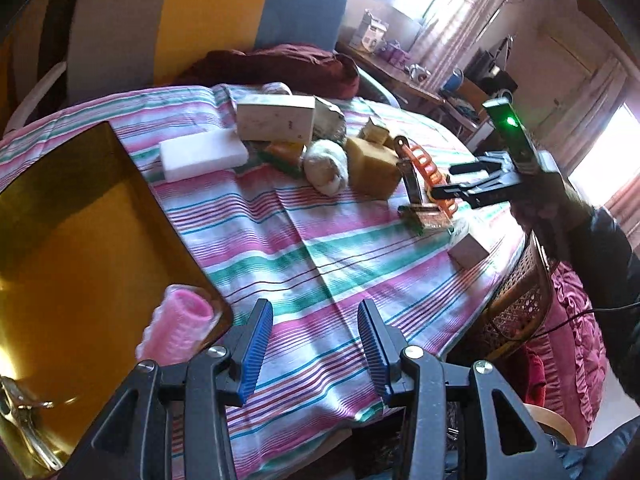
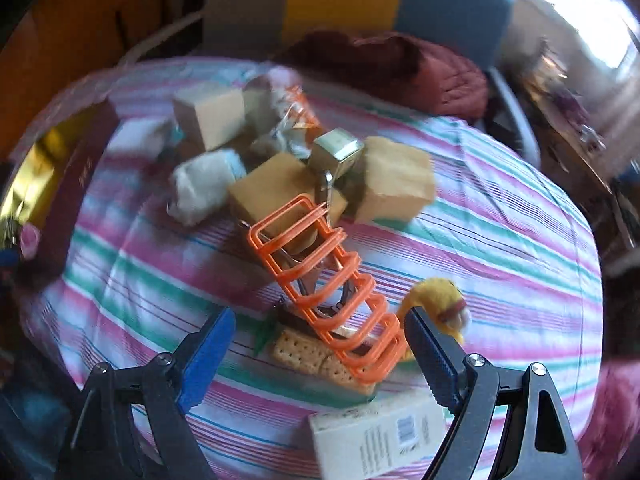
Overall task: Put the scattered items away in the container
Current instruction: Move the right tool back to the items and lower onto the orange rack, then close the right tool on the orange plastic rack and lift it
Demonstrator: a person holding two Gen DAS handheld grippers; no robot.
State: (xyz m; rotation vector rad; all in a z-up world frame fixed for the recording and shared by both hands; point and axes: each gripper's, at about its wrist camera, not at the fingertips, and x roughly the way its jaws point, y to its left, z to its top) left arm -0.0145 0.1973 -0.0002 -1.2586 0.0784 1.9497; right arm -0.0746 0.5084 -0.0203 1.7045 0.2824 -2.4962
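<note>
Left wrist footage shows the left gripper [image 1: 316,344] hovering with its blue-padded fingers [image 1: 256,354] spread apart and nothing between them, above a surface draped in a pink, green and white striped cloth [image 1: 320,256]. At frame left sits the amber container [image 1: 72,240], its far and near edges cut off by the fisheye rim; a pink ribbed roller [image 1: 180,326] lies at its near corner, apparently just inside the rim, though the glossy wall makes that hard to confirm. The scattered items cluster across the cloth: a white foam block [image 1: 202,154], a pale box [image 1: 276,118] behind it, a furry white toy [image 1: 326,166], and a tan sponge block [image 1: 372,168], several overlapping so that their outlines merge. An orange plastic rack [image 1: 434,178] leans near the right gripper [image 1: 460,180], which enters from frame right, partly hiding it. Right wrist view, heavily motion-blurred, has the right gripper [image 2: 316,344] with its jaws wide apart, straddling the lower end of the orange plastic rack [image 2: 332,280] without clamping it. Beneath the rack lies a cracker-patterned piece [image 2: 316,360], half covered. A yellow soft toy [image 2: 440,300] peeks out behind the right finger, and a printed carton [image 2: 380,436] is cut off by the lower rim. The container [image 2: 44,168] is a blurred gold patch at far left.
</note>
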